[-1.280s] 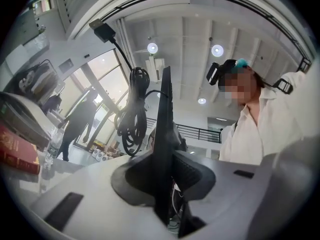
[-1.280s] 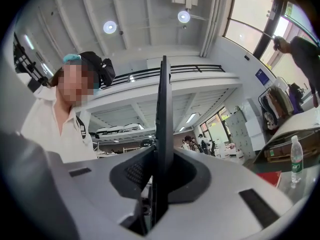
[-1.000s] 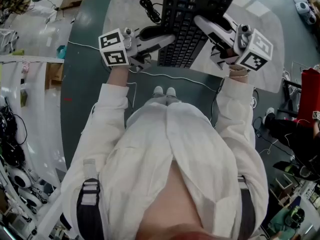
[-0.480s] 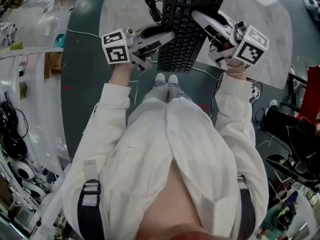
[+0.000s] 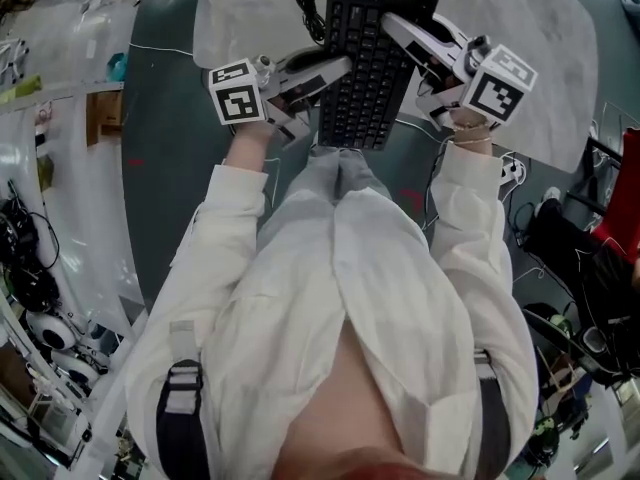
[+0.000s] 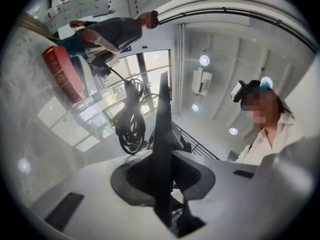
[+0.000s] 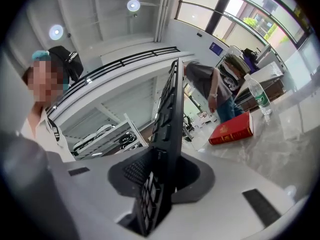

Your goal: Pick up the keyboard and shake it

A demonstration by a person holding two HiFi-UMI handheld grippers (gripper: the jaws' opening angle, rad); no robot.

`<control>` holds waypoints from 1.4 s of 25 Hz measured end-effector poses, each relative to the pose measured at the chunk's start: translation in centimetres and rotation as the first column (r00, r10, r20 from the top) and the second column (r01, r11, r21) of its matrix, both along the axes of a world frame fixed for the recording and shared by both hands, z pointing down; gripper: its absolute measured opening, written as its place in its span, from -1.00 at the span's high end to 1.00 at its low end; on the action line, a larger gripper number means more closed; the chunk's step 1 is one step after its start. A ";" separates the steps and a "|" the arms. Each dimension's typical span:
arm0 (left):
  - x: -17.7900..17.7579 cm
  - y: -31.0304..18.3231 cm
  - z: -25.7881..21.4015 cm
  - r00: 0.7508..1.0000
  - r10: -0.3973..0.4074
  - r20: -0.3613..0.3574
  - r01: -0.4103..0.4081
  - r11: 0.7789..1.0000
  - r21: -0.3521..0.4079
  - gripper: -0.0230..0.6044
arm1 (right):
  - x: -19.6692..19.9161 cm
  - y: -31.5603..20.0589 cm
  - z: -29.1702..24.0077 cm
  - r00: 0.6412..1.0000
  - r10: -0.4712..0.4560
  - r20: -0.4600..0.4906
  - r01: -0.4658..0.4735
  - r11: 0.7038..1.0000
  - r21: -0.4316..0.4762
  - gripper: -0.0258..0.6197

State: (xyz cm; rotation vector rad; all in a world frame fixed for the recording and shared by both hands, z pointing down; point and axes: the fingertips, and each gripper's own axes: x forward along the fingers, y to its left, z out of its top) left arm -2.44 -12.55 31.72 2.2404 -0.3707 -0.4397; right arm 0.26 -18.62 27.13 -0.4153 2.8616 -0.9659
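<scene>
Two-handed hold, nearest first: white sleeves [image 5: 235,183] stretched forward. Just past them, left gripper [image 5: 335,68] clamped on one long edge of the keyboard [image 5: 372,63], pads pressed to the black board, seen edge-on between the jaws. Opposite, right gripper [image 5: 398,26] pinching the other long edge, jaws just eased a touch wider, yet with the board between them and pads against it. Keyboard held up off the marble table [image 5: 545,78], near end out past the table's rim. Farther off, coiled cable [image 5: 308,16] beside the keyboard's far part. Beyond, red book [image 7: 232,129] and bottle [image 7: 259,96] on the tabletop.
</scene>
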 end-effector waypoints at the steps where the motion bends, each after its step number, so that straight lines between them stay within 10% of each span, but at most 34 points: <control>1: 0.0 0.0 0.4 1.000 -0.002 -0.001 0.002 1.000 -0.013 0.63 | 0.0 -0.1 0.5 1.000 0.004 -0.002 -0.004 1.000 -0.008 0.62; 16: 0.6 -1.1 7.8 0.999 -0.038 0.021 0.042 0.980 -0.192 0.63 | 1.3 -1.8 9.5 0.996 0.065 -0.060 -0.074 0.982 -0.173 0.52; 35: 0.7 -2.6 12.9 0.981 -0.084 0.175 0.126 0.962 -0.244 0.60 | 1.9 -3.4 15.4 0.972 0.112 -0.204 -0.161 0.957 -0.241 0.39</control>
